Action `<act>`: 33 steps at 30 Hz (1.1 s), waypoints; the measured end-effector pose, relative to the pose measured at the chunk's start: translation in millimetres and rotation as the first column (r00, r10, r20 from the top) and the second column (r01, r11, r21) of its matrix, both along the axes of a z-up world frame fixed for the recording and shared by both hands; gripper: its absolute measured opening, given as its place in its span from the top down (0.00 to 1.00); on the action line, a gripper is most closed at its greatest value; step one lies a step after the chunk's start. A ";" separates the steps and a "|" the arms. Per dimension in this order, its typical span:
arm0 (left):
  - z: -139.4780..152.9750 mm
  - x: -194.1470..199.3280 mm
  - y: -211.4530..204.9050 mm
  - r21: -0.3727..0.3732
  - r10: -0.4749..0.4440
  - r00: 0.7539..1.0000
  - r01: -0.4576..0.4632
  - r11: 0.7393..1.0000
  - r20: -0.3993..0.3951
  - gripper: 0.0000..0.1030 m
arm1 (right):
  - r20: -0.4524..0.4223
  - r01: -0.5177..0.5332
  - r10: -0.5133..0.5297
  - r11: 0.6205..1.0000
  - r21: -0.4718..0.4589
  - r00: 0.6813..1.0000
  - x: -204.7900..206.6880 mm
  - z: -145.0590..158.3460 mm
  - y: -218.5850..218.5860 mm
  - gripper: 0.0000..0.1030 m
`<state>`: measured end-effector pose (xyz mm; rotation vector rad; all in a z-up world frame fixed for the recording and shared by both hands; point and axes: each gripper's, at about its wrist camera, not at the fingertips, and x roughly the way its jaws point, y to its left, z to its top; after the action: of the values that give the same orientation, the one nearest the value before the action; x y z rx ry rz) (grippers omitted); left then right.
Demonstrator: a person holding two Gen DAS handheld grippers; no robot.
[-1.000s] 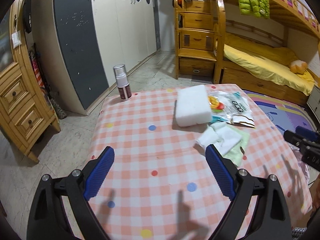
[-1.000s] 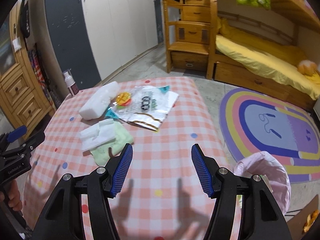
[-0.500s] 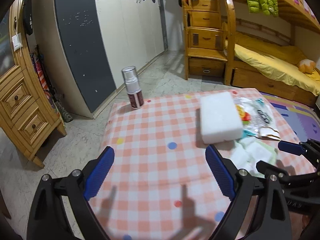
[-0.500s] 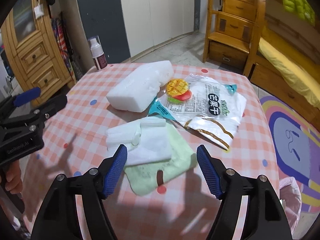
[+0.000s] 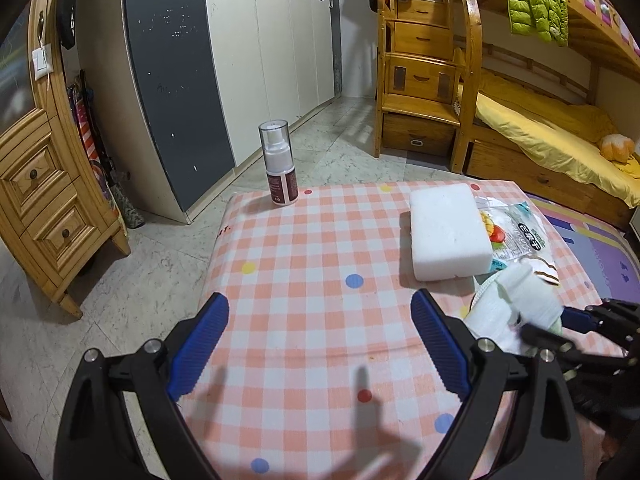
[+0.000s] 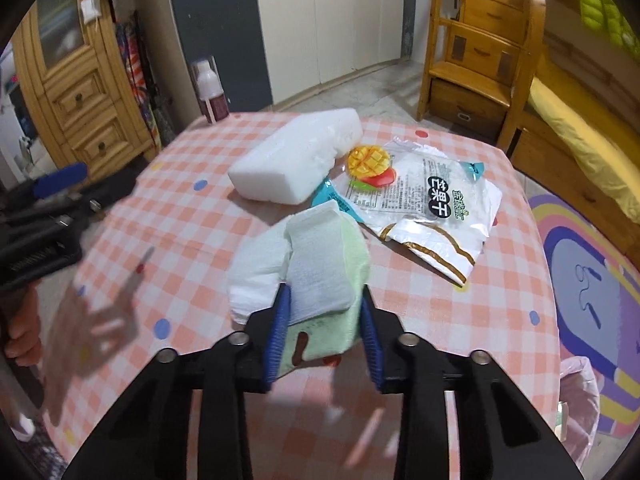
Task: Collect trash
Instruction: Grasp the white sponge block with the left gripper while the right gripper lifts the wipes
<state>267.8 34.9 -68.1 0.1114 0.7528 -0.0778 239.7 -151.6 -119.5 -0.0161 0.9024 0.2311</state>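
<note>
- Since the earlier frame the right gripper [image 6: 323, 312] has come down to the worktop [image 6: 208, 240]; its jaws have just been closing, now clenched on the tissue wad [image 6: 316, 264].
- Left gripper [image 5: 320, 344] hangs released.
- Risk: the loose white layer may slip free before reaching the pink bin bag [image 6: 580, 396].

The right gripper [image 6: 323, 322] has just closed on the tissue wad [image 6: 316, 276].

On the checked table [image 5: 304, 248]: one spray bottle [image 5: 278, 164], one white foam block [image 5: 448, 232] right of it, one snack packet [image 6: 432, 204], one wad of tissue and green cloth [image 6: 312, 268].
</note>
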 end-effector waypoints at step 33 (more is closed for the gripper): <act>-47.4 67.2 -83.1 -0.173 -0.157 0.972 0.127 0.977 -0.172 0.29 | 0.179 0.219 -0.231 0.972 0.084 0.956 -20.4 45.9 -74.9 0.91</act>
<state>335.0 -48.2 -115.5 0.0042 0.9206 -0.2885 219.3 -226.4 -73.6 0.1216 0.7017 0.0439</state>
